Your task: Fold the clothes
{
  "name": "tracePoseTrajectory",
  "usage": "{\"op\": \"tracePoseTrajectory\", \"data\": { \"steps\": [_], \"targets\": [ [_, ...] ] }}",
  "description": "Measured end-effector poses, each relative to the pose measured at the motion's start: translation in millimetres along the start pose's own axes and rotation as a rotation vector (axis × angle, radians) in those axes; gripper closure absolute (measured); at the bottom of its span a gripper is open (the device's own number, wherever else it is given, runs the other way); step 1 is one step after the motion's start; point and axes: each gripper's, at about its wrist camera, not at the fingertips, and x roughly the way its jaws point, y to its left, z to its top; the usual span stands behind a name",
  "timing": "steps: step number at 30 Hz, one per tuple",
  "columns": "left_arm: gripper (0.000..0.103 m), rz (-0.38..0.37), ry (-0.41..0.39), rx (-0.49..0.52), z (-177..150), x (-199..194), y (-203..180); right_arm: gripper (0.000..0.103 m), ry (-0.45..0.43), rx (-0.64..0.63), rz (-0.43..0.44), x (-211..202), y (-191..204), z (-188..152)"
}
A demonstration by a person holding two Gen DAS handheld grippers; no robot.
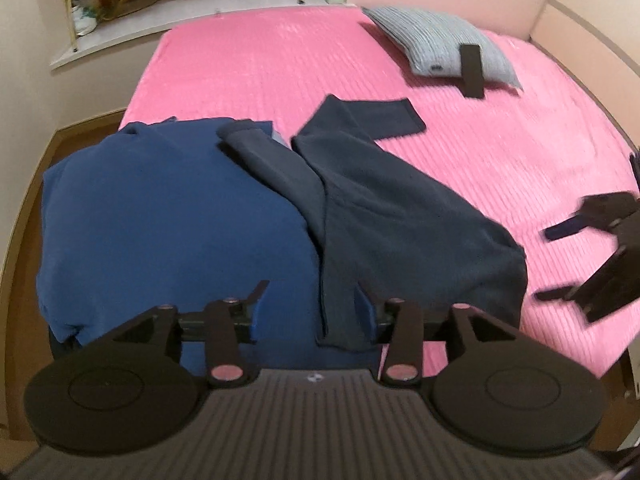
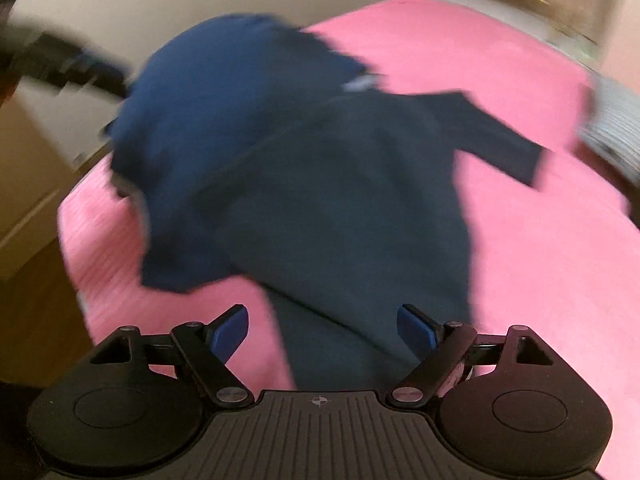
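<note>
Dark navy top [image 1: 400, 216]: lying spread on the pink bedspread [image 1: 500, 152], one short sleeve [image 1: 372, 116] reaching out toward the grey pillow [image 1: 440, 44]; its near hem is hanging just ahead of the left gripper. It is not lying as a folded shirt would.
Blue garment [image 1: 172, 216]: lying bunched at the bed's near corner, touching and partly under the navy top's edge; its shape is too rumpled to name further.
Left gripper [image 1: 310, 300]: jaws standing apart, holding nothing, hovering over the seam where the two garments are meeting.
Right gripper [image 2: 322, 320]: jaws wide apart and empty, the navy hem [image 2: 360, 320] showing between the fingers; this view is blurring, so contact cannot be told.
Handling: both pieces are looking like soft, light knit, limp and draping, likely sagging and dragging on the textured bedspread rather than sliding.
Where to take hold: judging by the lie, pinching the navy top at hem corners or shoulder seams, through one layer only, is looking safest; gripping mid-panel is risking bunching or catching the blue garment beneath.
</note>
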Motion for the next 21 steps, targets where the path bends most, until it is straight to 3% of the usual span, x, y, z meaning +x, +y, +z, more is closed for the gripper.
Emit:
{"op": "tracePoseTrajectory", "data": {
  "steps": [2,5,7,12,13,15,19,21],
  "targets": [
    [0.054,0.015,0.014,0.033,-5.3,2.3,1.0,0.018,-0.023,-0.085,0.043,27.1,34.3,9.0],
    [0.048,0.054,0.044,0.093,-16.9,1.6,12.0,0.019,-0.066,-0.108,0.074,74.7,64.7,27.5],
    [0.043,0.07,0.06,0.124,-25.0,2.4,22.0,0.044,-0.078,-0.11,0.08,107.7,83.8,40.7],
    [0.041,0.083,0.095,0.134,-37.8,7.4,50.6,0.048,-0.03,-0.179,0.01,179.6,113.4,64.9],
    [0.041,0.085,0.098,0.135,-37.6,10.0,55.1,0.068,-0.025,-0.17,0.014,178.9,111.4,66.2],
    [0.041,0.084,0.091,0.138,-32.9,13.9,60.6,0.096,-0.019,-0.141,0.028,174.6,105.0,68.5],
    [0.04,0.05,0.028,0.177,-6.0,14.1,54.4,0.099,-0.105,0.052,0.043,94.4,67.1,57.9],
    [0.038,0.022,-0.023,0.219,14.5,13.7,43.5,0.099,-0.154,0.18,-0.013,37.2,34.5,35.2]
  ]
}}
